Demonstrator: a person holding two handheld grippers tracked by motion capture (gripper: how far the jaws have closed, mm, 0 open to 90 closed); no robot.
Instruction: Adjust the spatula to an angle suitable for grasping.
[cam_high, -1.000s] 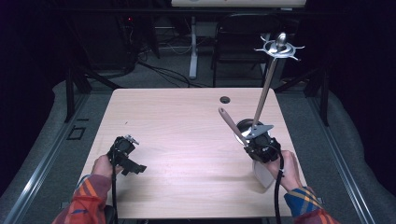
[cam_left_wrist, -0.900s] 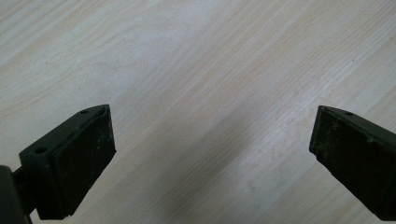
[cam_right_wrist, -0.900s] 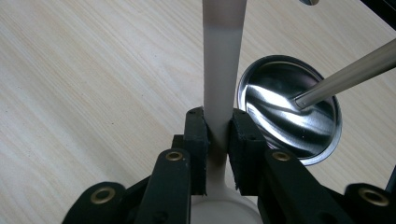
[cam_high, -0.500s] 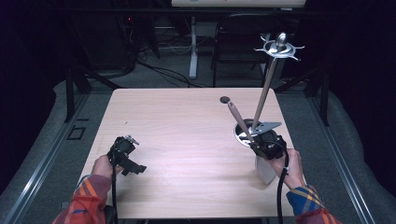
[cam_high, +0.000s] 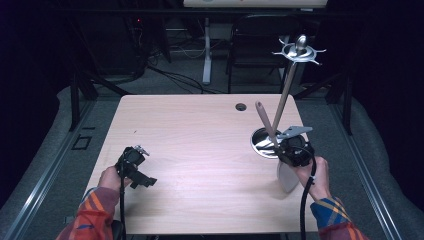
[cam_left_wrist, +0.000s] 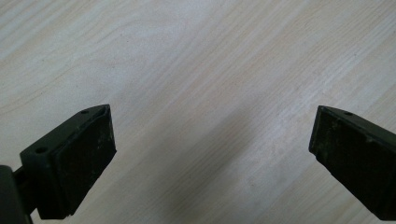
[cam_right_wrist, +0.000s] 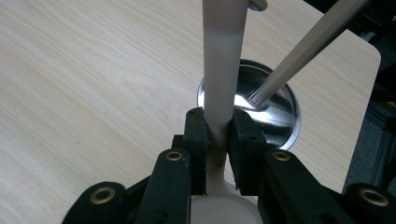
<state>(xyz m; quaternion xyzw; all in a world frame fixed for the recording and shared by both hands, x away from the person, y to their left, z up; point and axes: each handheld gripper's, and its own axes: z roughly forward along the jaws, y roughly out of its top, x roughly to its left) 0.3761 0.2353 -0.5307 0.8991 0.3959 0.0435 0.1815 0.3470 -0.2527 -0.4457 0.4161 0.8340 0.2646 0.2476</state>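
1. While the right hand-held gripper (cam_high: 283, 152) sits at the right side of the table (cam_high: 200, 135), its jaws are clamped tight on the neck of a spatula (cam_right_wrist: 219, 84), just above where the handle widens into the blade. In the right gripper view the two black pads (cam_right_wrist: 196, 149) press the pale handle from both sides, no gap at all.
2. Left hand-held gripper (cam_high: 142, 177) is the opposite: jaws spread wide, nothing between them. In the left gripper view it's just bare wood grain under the two pads (cam_left_wrist: 84, 163), and I can't tell if they touch the table or hover a bit over it.
3. Both are held by a person, the left hand (cam_high: 111, 177) and right hand (cam_high: 312, 175) coming in from the bottom edge in plaid sleeves (cam_high: 92, 215), with a black cable (cam_high: 303, 210) trailing off the right one.
4. Table is light wood with rounded corners and has a small dark grommet hole (cam_high: 241, 106) near the far edge. Room behind is pretty dark: grey floor, black frame legs, a white post and what looks like a chair.
5. The spatula itself is a pale beige one, handle tilted up and away toward the far left, whitish blade (cam_high: 287, 177) hanging down toward the person next to the right hand.
6. Right beside it is a shiny metal utensil stand (cam_high: 282, 100): round mirror-like base (cam_right_wrist: 275, 112) on the table, slim pole rising up to a ring of hooks (cam_high: 299, 50) with a knob on top. The spatula handle crosses just in front of the base, near the pole.
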